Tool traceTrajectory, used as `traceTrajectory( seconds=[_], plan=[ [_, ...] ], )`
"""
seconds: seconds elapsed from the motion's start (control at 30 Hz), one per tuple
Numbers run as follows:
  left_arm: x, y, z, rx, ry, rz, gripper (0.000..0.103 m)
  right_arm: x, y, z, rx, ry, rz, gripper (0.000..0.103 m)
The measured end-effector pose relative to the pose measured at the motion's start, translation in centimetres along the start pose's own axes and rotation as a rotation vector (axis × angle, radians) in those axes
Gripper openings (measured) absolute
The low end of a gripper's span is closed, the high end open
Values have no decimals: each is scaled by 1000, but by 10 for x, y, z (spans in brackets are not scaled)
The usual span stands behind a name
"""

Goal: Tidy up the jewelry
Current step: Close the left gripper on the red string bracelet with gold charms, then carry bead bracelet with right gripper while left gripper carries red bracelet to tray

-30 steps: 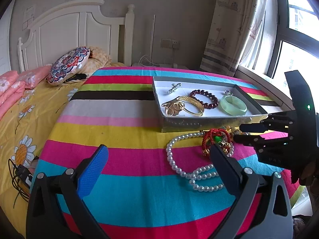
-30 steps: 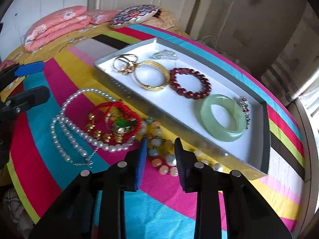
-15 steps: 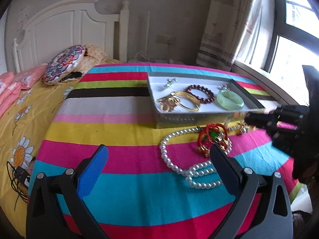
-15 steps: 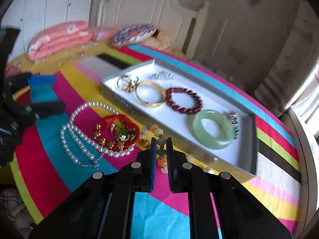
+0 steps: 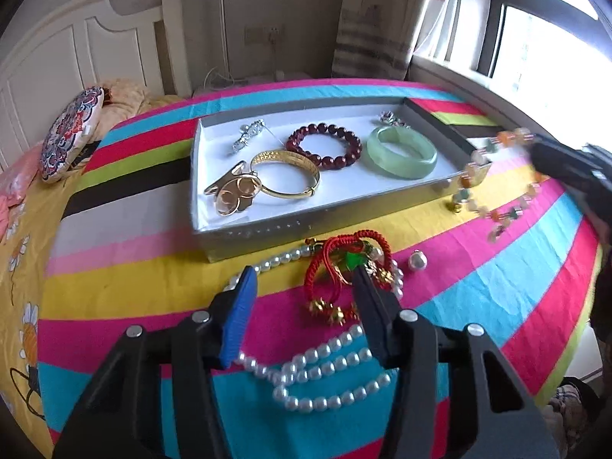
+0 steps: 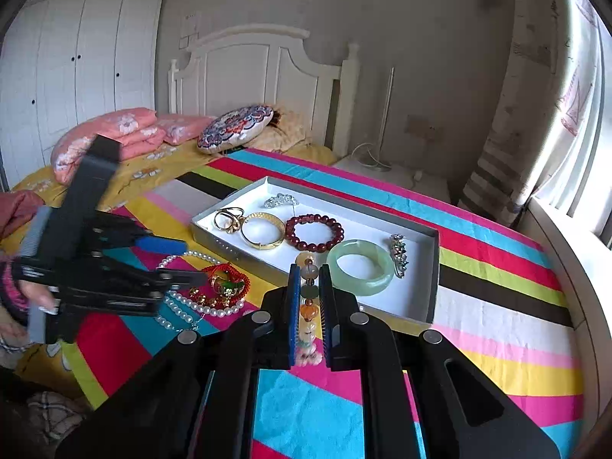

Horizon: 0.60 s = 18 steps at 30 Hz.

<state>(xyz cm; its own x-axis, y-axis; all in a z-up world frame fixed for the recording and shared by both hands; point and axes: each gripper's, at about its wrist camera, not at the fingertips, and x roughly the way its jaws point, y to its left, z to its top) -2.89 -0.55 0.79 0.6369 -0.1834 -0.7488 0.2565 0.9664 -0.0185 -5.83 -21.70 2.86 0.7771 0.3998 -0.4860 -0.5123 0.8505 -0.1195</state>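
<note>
**Two tools over the jewelry: right one holds the stone strand, left one closing by the red bracelet**

Two tools are in your hands above the striped desk (image 6: pixel 497 267). Your right tool (image 6: pixel 309 294) is clamped narrow on the multicoloured stone bead strand (image 6: pixel 308 272), which runs up between its pads; in the left wrist view the same strand (image 5: pixel 482 160) hangs off the desk surface in a blurred loop at the near right corner of the grey tray (image 5: pixel 197 176).

Your left tool (image 5: pixel 304 287) stands at about half width and its jaws are closing. The red cord bracelet with green and gold charms (image 5: pixel 346 264) lies between them on the desk; the dark finger (image 5: pixel 373 306) overlaps its right side, the blue pad (image 5: pixel 239 313) stands well clear on the left. Whether the dark finger touches the cord you cannot tell.

The pearl necklace (image 5: pixel 325 367) loops under and around the red bracelet, passing below both fingers. A single silver bead (image 5: pixel 415 261) sits just beside the bracelet, to its right.

Contents of the tray, left to right:
- gold ring piece (image 5: pixel 233 195), touching the gold bangle (image 5: pixel 285 174)
- silver brooch (image 5: pixel 248 135) toward the far wall
- dark red bead bracelet (image 5: pixel 325 145)
- green jade bangle (image 5: pixel 401 151)
- a small silver ornament (image 5: pixel 390 118) at the far right corner
</note>
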Motion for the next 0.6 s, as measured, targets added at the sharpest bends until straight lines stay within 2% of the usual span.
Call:
traceTrajectory(
  seconds=[0.17, 0.23, 0.3, 0.43, 0.6],
  plan=[
    [15, 5, 4, -29, 33, -36, 37, -4, -3, -2, 21, -14, 13, 11],
    [17, 3, 4, -20, 29, -37, 26, -3, -5, -3, 29, -13, 16, 11],
    [18, -1, 4, 2, 28, -36, 9, -4, -5, -4, 31, -14, 15, 11],
    [6, -9, 2, 33, -28, 7, 9, -9, -8, -4, 43, -31, 6, 11],
    [-16, -14, 5, 43, -79, 2, 9, -16, -12, -4, 51, -45, -1, 11]
  ],
)
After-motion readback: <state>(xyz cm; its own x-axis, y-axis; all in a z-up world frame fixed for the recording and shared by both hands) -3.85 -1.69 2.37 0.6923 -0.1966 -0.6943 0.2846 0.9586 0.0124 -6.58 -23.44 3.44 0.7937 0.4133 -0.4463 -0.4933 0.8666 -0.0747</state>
